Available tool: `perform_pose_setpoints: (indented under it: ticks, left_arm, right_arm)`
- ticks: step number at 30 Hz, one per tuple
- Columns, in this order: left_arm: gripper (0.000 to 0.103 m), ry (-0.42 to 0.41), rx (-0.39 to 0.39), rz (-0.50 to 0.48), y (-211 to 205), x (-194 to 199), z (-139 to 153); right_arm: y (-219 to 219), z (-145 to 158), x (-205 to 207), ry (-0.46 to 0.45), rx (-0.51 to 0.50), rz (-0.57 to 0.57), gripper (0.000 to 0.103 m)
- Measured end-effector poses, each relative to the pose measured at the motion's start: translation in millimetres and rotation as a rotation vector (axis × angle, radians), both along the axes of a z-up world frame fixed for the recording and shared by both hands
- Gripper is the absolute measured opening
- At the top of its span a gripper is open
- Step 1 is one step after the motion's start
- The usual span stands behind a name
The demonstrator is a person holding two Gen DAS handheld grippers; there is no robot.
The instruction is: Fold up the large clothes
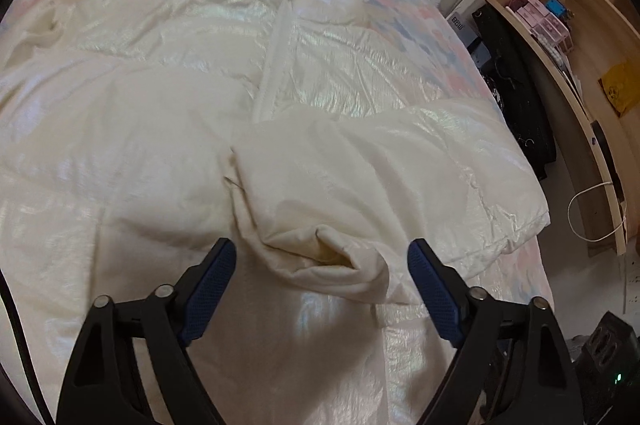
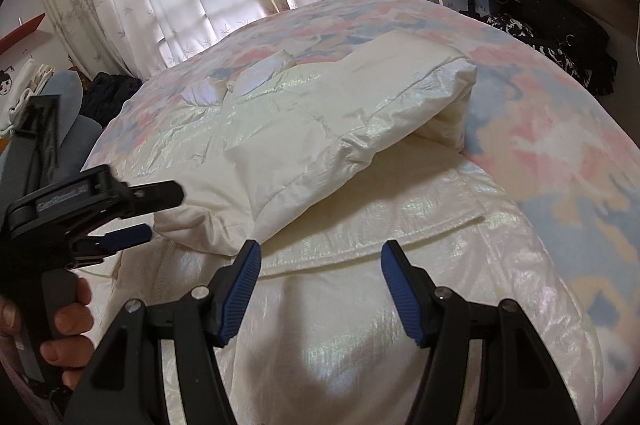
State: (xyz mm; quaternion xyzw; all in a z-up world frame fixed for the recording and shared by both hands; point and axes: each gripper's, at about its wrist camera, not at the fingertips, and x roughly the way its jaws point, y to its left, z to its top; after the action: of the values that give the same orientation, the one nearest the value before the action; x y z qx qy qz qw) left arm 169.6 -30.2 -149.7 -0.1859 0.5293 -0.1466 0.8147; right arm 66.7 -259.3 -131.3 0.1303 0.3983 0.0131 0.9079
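Spread on the bed (image 2: pixel 560 129), the puffy cream jacket (image 1: pixel 160 153) looks light, soft and slippery, best pinched at the sleeve cuff (image 1: pixel 352 261) between the left gripper (image 1: pixel 322 265)'s wide, empty jaws; the right gripper (image 2: pixel 320 265) hovers half-open, empty.

Pastel-patterned bed (image 2: pixel 560 129), cream, perhaps padded, jacket (image 2: pixel 320 153) spread directly on it.

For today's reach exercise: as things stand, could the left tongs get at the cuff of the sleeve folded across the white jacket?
Probably yes. The left tongs stand open right at the sleeve cuff, pads apart on either side of it, and nothing lies between them and the cloth.
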Motion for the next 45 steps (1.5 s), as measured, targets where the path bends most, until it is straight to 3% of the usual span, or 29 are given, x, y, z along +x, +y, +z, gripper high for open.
perform_pose_setpoints:
  ticks: [6,8,10,14,19,23,26,30,36,40,42,44,45]
  left_arm:
    - [0.047,0.046,-0.019,0.007,-6,9,-19]
    - [0.023,0.044,-0.009,0.005,-10,12,-19]
    - [0.016,0.023,0.013,-0.004,-17,15,-13]
    - [0.012,-0.132,0.09,-0.07,-37,15,37]
    - [0.012,-0.401,0.149,-0.136,-48,11,129]
    - [0.012,-0.536,0.194,-0.137,-43,15,180]
    - [0.012,-0.603,0.26,-0.113,-31,22,198]
    - [0.012,-0.585,0.329,-0.072,-6,48,183]
    - [0.015,-0.332,0.331,-0.017,44,97,86]
    - [0.029,-0.144,0.318,0.01,66,111,19]
    - [0.04,-0.104,0.302,0.032,72,112,7]
    - [0.059,-0.104,0.266,0.05,77,110,6]
    - [0.063,-0.115,0.257,0.057,77,110,8]
  right_arm:
    - [2,-3,3,0.004,-0.006,0.01,0.063]
    - [1,-5,4,0.01,-0.004,0.01,0.063]
    - [1,-8,6,0.017,0.001,0.01,0.063]
    - [0,-11,5,0.022,0.007,0.006,0.063]
    - [0,-5,5,0.028,0.019,0.001,0.063]
    - [-5,12,9,0.076,0.083,0.004,0.062]
    - [-14,36,10,0.061,0.083,-0.005,0.063]
    - [-35,64,25,0.035,0.039,-0.009,0.063]
    - [-58,51,66,0.11,-0.091,0.005,0.063]
    - [-72,22,91,0.19,-0.067,0.048,0.063]
    - [-82,6,101,0.232,0.007,0.055,0.063]
    - [-93,-2,107,0.246,0.088,0.047,0.063]
    - [-100,-4,111,0.243,0.139,0.042,0.063]
